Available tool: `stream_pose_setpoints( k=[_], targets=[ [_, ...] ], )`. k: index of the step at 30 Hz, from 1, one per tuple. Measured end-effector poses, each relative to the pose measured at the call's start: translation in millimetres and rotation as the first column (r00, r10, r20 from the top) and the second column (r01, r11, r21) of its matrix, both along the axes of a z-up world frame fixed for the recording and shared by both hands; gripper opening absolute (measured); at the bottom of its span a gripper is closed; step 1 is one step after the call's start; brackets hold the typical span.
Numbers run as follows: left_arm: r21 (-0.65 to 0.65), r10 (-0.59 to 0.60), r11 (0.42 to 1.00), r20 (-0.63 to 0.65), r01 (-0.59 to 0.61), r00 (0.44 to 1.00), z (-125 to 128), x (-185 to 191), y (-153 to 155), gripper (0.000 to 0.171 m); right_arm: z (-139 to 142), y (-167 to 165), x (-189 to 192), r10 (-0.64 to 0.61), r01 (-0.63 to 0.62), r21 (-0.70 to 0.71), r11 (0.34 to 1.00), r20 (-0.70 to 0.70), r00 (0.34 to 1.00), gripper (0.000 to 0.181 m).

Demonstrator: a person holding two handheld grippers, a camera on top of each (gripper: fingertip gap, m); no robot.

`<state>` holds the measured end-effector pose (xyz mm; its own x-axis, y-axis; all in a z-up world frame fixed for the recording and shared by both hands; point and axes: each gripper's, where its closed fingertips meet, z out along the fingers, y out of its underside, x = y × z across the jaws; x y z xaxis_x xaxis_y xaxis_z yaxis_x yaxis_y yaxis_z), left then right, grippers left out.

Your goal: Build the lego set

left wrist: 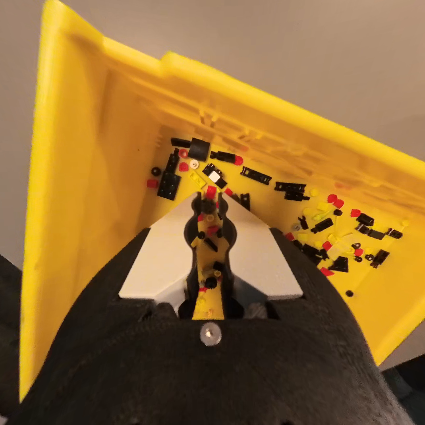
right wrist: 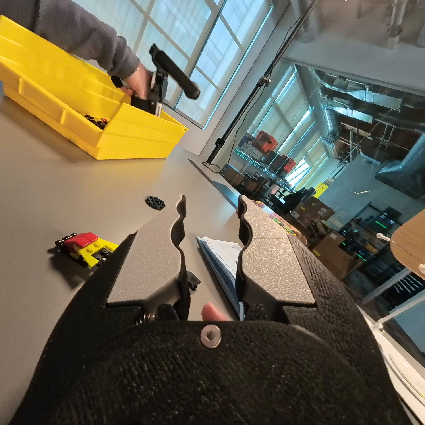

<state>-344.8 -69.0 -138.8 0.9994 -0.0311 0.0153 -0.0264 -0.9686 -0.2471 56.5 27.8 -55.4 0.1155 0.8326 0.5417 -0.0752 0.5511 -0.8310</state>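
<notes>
In the left wrist view my left gripper (left wrist: 208, 197) reaches down into a yellow bin (left wrist: 92, 161) of loose black, red and yellow lego pieces. Its fingers stand close together, shut on a small round black piece (left wrist: 207, 207) at the tips. A red piece (left wrist: 211, 190) lies on the bin floor just beyond the tips. In the right wrist view my right gripper (right wrist: 211, 199) is open and empty, low over the grey table (right wrist: 92, 184). A partly built red, yellow and black model (right wrist: 85, 248) sits left of it. The left gripper (right wrist: 151, 101) dips into the bin (right wrist: 128, 138) there, fingers hidden.
A round black studded plate (right wrist: 155, 202) lies on the table ahead of my right gripper's left finger. An open booklet (right wrist: 220, 253) lies under the right gripper. A small black piece (right wrist: 192, 279) lies beside it. A colourful box (right wrist: 276, 216) sits at the table's edge. The left gripper's tips are roughly 45 cm from the right gripper's.
</notes>
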Motion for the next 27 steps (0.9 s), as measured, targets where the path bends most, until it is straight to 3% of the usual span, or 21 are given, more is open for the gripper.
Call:
stream_pose_setpoints(
  k=[15, 21, 27],
  targets=[
    [-0.027, -0.060, 0.998, -0.011, 0.060, 0.998, -12, -3, -3, 0.014, 1, -1, -8, 0.000, 0.000, -0.013, 1.000, -0.005, 1.000, 0.043],
    [-0.038, -0.103, 0.994, -0.031, 0.102, 0.994, -13, -3, -5, 0.006, 0, 0, -15, 0.007, -0.008, -0.021, 1.000, -0.017, 1.000, 0.043],
    [0.032, -0.163, 0.985, -0.115, 0.167, 0.980, 3, 1, -3, 0.005, -1, 0, -26, 0.025, -0.025, -0.014, 1.000, -0.026, 0.999, 0.043]
  ],
)
